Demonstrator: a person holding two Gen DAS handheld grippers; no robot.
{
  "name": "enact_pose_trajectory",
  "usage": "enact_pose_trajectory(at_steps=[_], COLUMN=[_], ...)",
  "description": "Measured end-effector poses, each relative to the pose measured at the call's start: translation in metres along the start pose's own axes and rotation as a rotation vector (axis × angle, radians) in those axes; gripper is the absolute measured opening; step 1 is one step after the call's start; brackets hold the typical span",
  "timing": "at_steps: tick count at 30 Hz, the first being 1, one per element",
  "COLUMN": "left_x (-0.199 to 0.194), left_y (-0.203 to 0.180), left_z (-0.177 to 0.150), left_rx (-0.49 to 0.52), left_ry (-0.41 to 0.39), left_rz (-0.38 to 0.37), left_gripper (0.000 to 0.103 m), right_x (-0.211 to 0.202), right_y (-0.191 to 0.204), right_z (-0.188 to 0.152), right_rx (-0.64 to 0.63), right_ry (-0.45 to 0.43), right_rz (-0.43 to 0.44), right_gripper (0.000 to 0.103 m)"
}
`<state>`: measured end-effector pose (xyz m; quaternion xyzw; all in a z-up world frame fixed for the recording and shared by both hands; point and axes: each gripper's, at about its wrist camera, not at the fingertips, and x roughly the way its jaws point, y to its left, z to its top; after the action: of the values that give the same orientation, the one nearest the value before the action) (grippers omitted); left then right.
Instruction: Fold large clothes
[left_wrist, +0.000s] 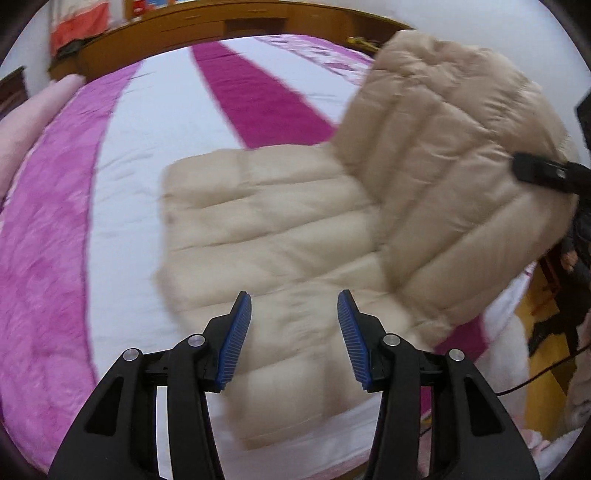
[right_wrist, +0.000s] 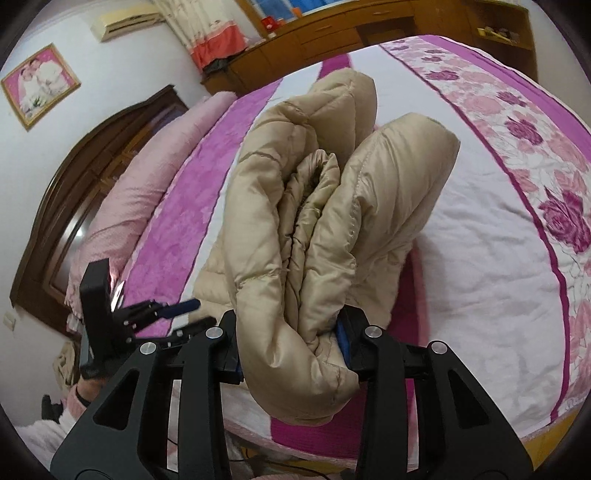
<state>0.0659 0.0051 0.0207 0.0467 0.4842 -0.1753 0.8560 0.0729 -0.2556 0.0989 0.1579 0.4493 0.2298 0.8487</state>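
Note:
A beige quilted puffer coat (left_wrist: 280, 221) lies on the bed, its left part flat and its right part lifted and folding over. My left gripper (left_wrist: 294, 306) is open and empty, just above the coat's near edge. My right gripper (right_wrist: 291, 332) is shut on a thick bunched edge of the coat (right_wrist: 314, 206) and holds it raised above the bed. The right gripper also shows at the right edge of the left wrist view (left_wrist: 539, 171), clamped on the lifted flap. The left gripper shows in the right wrist view (right_wrist: 177, 317), open, at the lower left.
The bed cover (left_wrist: 122, 155) is white with magenta stripes and a rose-print band (right_wrist: 535, 155). A pink pillow (right_wrist: 147, 184) lies by the dark wooden headboard (right_wrist: 55, 206). A wooden cabinet (left_wrist: 221, 26) stands behind the bed. A cable (left_wrist: 535, 373) hangs at the right.

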Motion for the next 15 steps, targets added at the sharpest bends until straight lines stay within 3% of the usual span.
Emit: enact_pose_trajectory(at_steps=[7,15], left_x=[-0.008,-0.011], left_y=[0.051,0.086], left_z=[-0.015,-0.026], left_rx=[-0.153,-0.245], left_ry=[-0.016,-0.033], left_rz=[0.059,0.068], left_gripper=[0.048,0.048], right_x=[0.039,0.099], right_y=[0.036,0.079], right_z=[0.006,-0.005], right_rx=[-0.079,-0.157], right_ry=[0.078,0.188], right_rz=[-0.003,0.001], right_gripper=[0.039,0.044])
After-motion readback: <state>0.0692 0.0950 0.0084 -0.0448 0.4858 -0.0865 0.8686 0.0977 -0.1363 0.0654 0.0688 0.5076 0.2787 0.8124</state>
